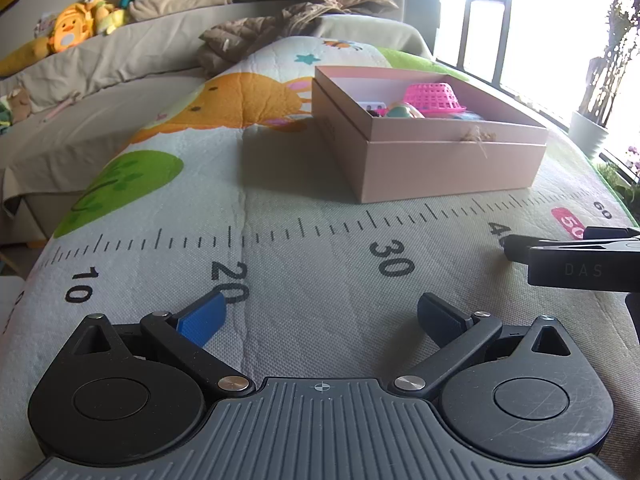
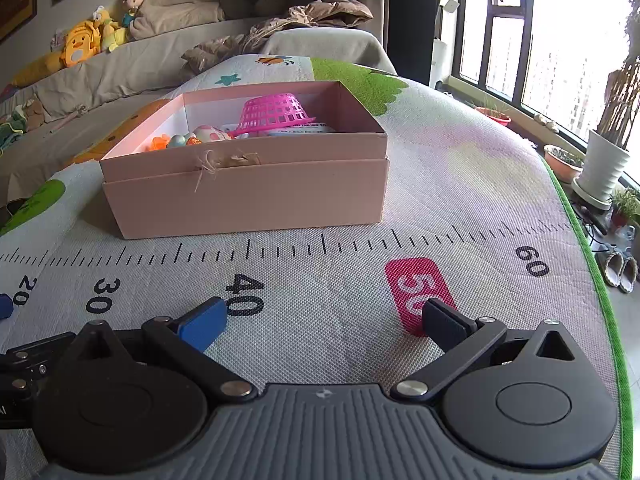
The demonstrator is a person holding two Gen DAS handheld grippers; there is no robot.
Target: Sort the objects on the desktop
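Note:
A pink cardboard box (image 1: 448, 168) (image 2: 248, 196) stands on the printed play mat (image 1: 300, 264) (image 2: 328, 308). Inside it lie an upturned pink plastic basket (image 1: 434, 98) (image 2: 276, 114) and several small toys (image 2: 200, 136). My left gripper (image 1: 320, 316) is open and empty, low over the mat near the 20 to 30 ruler marks. My right gripper (image 2: 324, 320) is open and empty, low over the mat between the 40 and 50 marks, in front of the box. The right gripper's body shows at the right edge of the left wrist view (image 1: 576, 264).
A grey sofa (image 1: 120, 56) with plush toys (image 1: 76, 28) and a brown jacket (image 1: 296, 24) lies behind the mat. Windows and potted plants (image 2: 604, 160) stand to the right. Slippers (image 2: 620, 272) lie on the floor beyond the mat's green edge.

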